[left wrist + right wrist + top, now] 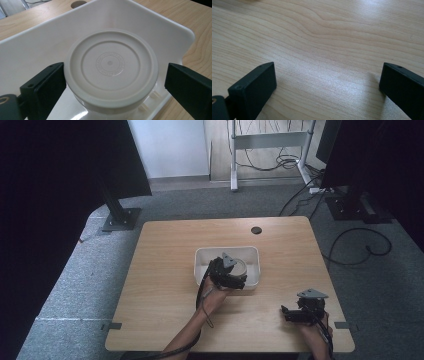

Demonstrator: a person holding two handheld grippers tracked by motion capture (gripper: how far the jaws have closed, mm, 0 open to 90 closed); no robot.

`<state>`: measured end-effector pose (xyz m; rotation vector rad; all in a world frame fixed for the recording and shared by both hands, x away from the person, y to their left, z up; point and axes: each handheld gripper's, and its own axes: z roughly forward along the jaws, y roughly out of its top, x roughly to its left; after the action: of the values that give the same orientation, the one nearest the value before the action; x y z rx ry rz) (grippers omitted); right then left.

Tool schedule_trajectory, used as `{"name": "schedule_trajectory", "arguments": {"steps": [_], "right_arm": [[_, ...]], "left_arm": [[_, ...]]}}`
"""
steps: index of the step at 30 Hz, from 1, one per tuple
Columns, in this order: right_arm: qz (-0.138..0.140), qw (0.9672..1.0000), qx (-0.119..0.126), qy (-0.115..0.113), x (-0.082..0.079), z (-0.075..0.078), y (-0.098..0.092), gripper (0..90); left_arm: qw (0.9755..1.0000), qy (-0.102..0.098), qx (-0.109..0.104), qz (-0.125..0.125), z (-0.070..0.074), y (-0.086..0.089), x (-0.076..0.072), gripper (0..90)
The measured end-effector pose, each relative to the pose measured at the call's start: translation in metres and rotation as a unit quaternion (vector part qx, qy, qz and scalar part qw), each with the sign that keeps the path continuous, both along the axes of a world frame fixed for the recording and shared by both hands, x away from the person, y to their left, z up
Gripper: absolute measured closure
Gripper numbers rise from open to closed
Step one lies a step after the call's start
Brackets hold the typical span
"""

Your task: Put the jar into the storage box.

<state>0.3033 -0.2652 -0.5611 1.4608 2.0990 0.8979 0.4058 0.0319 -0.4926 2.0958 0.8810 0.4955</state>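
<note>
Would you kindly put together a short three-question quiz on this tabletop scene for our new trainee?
1. True or false: the left gripper is clamped tight on the round lidded container.
2. What does the container sit in? A) white tray B) cardboard box C) metal sink
3. What lies under the right gripper?

Key
1. False: its jaws are open on either side of the lid.
2. A
3. Bare wooden table.
</note>
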Motion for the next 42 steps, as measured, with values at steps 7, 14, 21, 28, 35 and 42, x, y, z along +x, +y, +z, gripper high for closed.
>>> {"name": "schedule_trajectory", "arguments": {"steps": [7,14,21,28,35,42], "right_arm": [[0.0,1.0,0.0,0.0,0.0,0.0,0.0,0.6],[0.0,1.0,0.0,0.0,0.0,0.0,0.0,0.6],[0.0,1.0,0.0,0.0,0.0,0.0,0.0,0.6],[0.0,1.0,0.0,0.0,0.0,0.0,0.0,0.6],[0.0,1.0,0.0,0.0,0.0,0.0,0.0,0.6],[0.0,1.0,0.0,0.0,0.0,0.0,0.0,0.6]], "left_arm": [[1.0,0.0,-0.004,-0.005,0.004,0.007,-0.003,3.7],[0.9999,0.0,-0.008,-0.012,0.007,0.011,-0.007,3.8],[0.9997,0.0,-0.011,-0.02,0.01,0.015,-0.012,3.9],[0.9995,-0.001,-0.014,-0.029,0.013,0.018,-0.017,4.0],[0.9992,-0.003,-0.015,-0.038,0.016,0.023,-0.022,4.2],[0.9989,0.0,-0.018,-0.043,0.016,0.031,-0.025,4.3]]}}
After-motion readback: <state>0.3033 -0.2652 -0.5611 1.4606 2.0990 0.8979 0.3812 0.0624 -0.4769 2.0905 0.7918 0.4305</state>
